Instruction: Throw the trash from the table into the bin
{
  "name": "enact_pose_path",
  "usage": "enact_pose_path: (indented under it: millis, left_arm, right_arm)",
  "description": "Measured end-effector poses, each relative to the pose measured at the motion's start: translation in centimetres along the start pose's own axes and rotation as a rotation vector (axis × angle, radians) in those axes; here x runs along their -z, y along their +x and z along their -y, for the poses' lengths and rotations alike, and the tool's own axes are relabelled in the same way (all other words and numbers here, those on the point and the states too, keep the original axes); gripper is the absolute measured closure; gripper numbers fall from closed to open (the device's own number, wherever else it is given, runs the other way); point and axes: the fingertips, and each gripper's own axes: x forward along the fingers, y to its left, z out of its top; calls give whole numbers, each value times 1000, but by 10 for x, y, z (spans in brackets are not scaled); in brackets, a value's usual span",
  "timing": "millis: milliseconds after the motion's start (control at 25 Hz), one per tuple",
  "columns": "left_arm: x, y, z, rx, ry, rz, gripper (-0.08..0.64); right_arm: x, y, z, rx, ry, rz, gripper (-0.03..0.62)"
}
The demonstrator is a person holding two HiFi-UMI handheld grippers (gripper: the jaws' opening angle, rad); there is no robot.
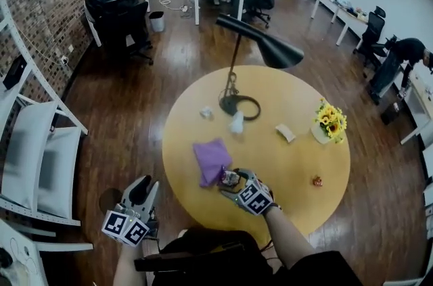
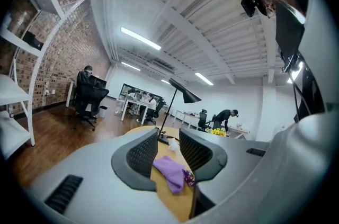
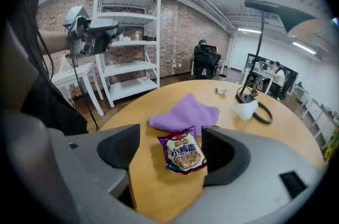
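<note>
A purple snack packet [image 3: 183, 152] lies flat on the round yellow table [image 1: 291, 170], at its near edge [image 1: 230, 178]. My right gripper [image 3: 172, 146] points down at it, open wide, one jaw on each side of the packet; the pads do not press on it. A purple cloth [image 3: 185, 113] lies just beyond the packet. My left gripper [image 1: 143, 188] hovers off the table's near left edge, over the floor. It is held level and partly open [image 2: 168, 149], with nothing between its jaws. In the left gripper view the cloth [image 2: 172, 171] shows through the gap.
On the table stand a black desk lamp [image 1: 238, 102] and a pot of yellow flowers [image 1: 330, 121]. A crumpled white scrap [image 1: 206, 113], a white wad [image 1: 236, 122], a beige piece [image 1: 285, 133] and a small red bit [image 1: 316, 180] also lie there. White shelves [image 1: 34, 143] stand left.
</note>
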Motion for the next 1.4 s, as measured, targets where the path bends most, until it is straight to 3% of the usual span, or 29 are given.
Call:
enact_pose_path:
  millis: [160, 320, 560, 760, 920, 1160, 1400]
  left_arm:
    - [3, -20, -8, -69, 5, -18, 429]
    - [10, -34, -4, -119, 42, -71, 428]
    - [19, -66, 6, -211, -29, -64, 429]
    - [28, -99, 18, -283, -31, -74, 428]
    - [34, -121, 18, -346, -45, -59, 430]
    - [28, -116, -2, -304, -50, -9, 429]
    - [-6, -109, -31, -219, -23, 57, 430]
  right_arm:
    - [20, 27, 12, 25, -70, -81, 221]
    - [33, 48, 23, -1, -9, -113, 221]
    - [59, 66, 17, -71, 22, -190, 224]
    - [55, 64, 21, -85, 10, -145, 347]
    - [50, 48, 26, -48, 47, -129, 388]
    - [14, -1, 18, 16, 101, 3, 390]
    - [-63, -52, 11, 132, 98, 176, 390]
